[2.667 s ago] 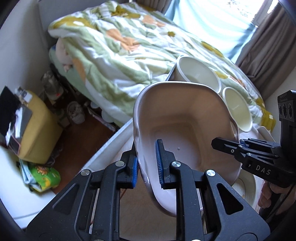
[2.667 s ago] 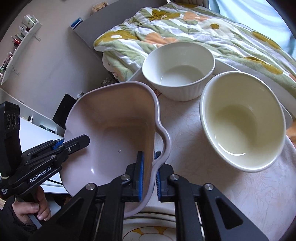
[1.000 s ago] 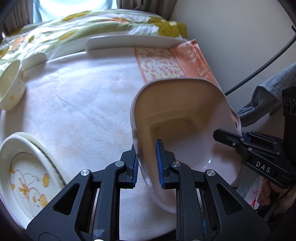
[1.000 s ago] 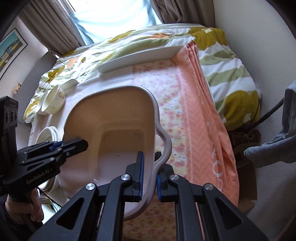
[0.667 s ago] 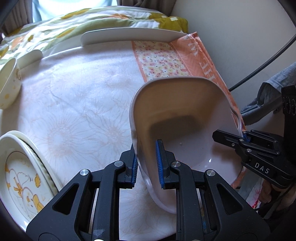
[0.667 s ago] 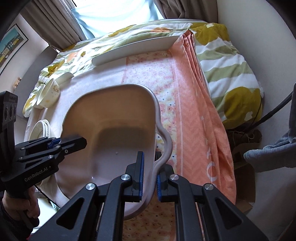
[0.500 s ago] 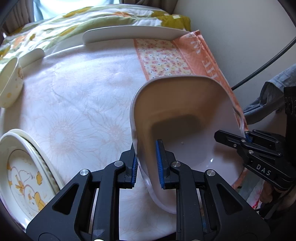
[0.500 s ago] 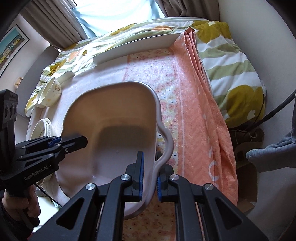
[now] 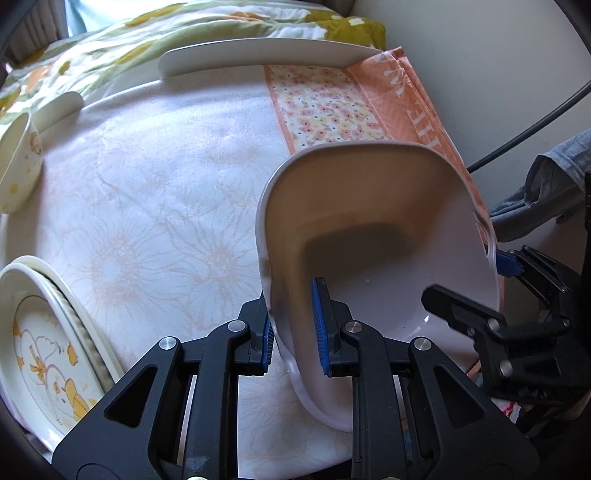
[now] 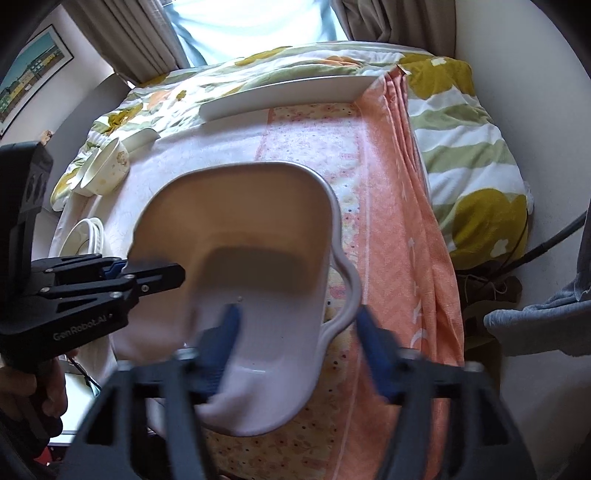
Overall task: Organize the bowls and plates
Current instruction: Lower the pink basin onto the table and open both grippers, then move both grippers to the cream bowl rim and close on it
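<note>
At the right edge of the table [image 9: 155,192], over an orange floral cloth [image 9: 332,107], a pale pink basin [image 9: 388,229] is sitting tilted, its far rim raised and its handled side toward the hanging cloth. The left gripper [image 9: 293,325] is clamping the basin's left wall, one blue pad inside and one outside the rim. The right gripper [image 10: 299,332] is standing with its jaws apart, having just been opening; the basin's handle lies between the blurred blue fingers [image 10: 373,343], which are no longer pressing on it. In the right wrist view a hand [image 10: 44,387] is gripping the black handle of the left tool at the lower left.

At the table's near left corner, a stack of plates [image 9: 44,343] with a yellow cartoon print is resting flat. At the far left edge, a small printed bowl [image 9: 18,173] is standing apart from the stack. Along the far edge a long white platter [image 9: 258,55] is lying, its right end on the orange cloth. Beyond the table a flowered quilt [image 10: 461,122] is covering a bed, under a curtained window [image 10: 255,22].
</note>
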`<state>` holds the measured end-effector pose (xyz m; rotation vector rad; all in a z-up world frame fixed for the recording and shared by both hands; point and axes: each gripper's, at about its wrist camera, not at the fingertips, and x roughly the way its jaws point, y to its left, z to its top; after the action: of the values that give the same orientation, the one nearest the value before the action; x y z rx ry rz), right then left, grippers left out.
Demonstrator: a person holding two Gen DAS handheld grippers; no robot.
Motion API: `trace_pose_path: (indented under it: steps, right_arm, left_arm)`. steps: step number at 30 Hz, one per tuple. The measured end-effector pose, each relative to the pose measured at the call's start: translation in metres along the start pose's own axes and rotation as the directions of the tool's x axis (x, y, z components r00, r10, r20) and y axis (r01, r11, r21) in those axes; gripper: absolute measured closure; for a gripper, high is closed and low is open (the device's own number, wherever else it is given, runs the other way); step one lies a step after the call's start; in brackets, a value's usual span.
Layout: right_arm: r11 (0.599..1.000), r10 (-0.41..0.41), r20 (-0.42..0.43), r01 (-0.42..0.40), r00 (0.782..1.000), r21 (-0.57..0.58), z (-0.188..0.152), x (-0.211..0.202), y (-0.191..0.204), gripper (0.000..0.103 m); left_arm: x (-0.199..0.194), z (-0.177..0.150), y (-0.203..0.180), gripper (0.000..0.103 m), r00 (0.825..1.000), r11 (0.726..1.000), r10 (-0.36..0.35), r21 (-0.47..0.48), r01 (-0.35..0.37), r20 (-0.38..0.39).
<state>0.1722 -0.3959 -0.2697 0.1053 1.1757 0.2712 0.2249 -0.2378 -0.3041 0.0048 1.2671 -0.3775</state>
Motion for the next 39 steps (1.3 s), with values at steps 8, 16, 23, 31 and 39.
trace_pose_path:
  steps: [8,16,23,31,39]
  right_arm:
    - [0.997,0.007,-0.01,-0.008,1.0,-0.077,-0.007,0.001,0.01,0.018]
    - [0.995,0.008,0.019,-0.006,1.0,-0.098,-0.014,-0.01,0.013,0.018]
    - [0.99,0.005,0.08,0.006,0.997,-0.141,-0.009,-0.053,0.024,0.018]
    - [0.974,0.035,0.245,0.022,0.969,-0.226,0.02,-0.119,0.052,0.018]
    - [0.963,0.07,0.404,0.043,0.912,-0.265,0.056,-0.16,0.106,0.018]
  left_arm:
    - [-0.001,0.0,-0.005,0.0,1.0,1.0,-0.005,0.005,0.005,0.014]
    - [-0.014,0.0,-0.008,0.0,1.0,1.0,-0.011,0.001,0.011,0.024]
    - [-0.077,0.001,-0.01,0.0,0.991,1.0,0.0,0.003,-0.001,0.132]
    - [-0.173,-0.007,0.015,0.0,0.949,0.994,0.104,-0.068,-0.087,0.297]
    - [-0.242,-0.027,0.072,0.0,0.878,0.956,0.275,-0.205,-0.208,0.391]
